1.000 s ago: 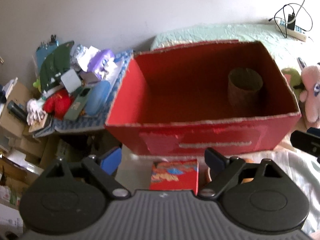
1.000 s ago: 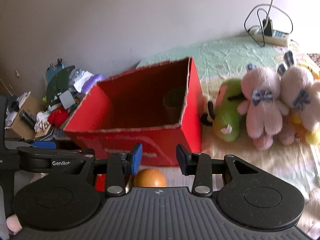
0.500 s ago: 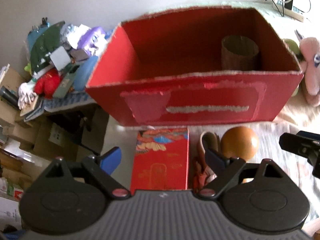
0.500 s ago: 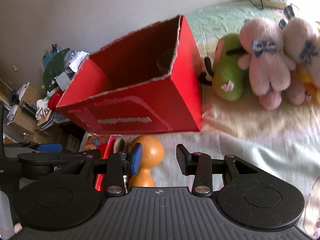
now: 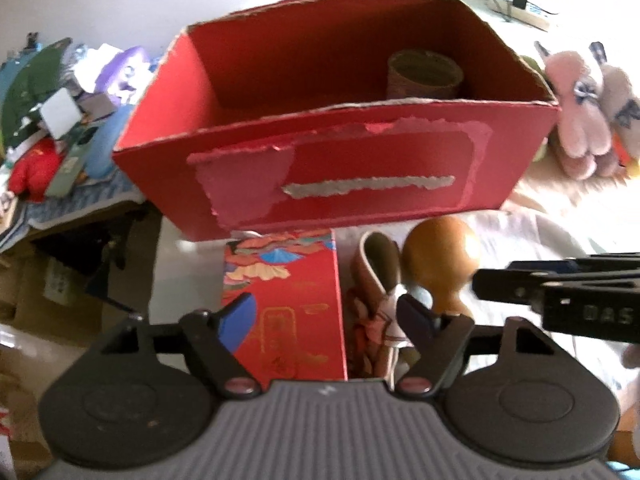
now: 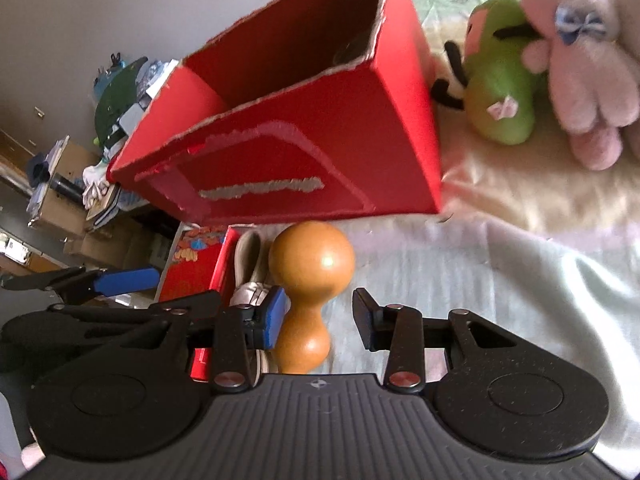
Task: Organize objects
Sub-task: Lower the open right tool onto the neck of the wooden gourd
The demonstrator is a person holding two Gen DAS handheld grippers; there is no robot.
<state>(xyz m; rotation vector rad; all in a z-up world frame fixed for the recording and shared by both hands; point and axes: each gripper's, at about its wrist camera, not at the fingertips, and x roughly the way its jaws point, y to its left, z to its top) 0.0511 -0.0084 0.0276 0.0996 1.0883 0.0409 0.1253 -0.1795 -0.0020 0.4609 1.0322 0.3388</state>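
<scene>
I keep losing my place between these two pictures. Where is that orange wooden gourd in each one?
Left wrist view: the gourd lies right of centre, below the red box, beside a small shoe.
Right wrist view: the gourd is at centre bottom, between the open jaws of the right gripper.
Shared landmark: the red box, directly behind the gourd in both.
</scene>
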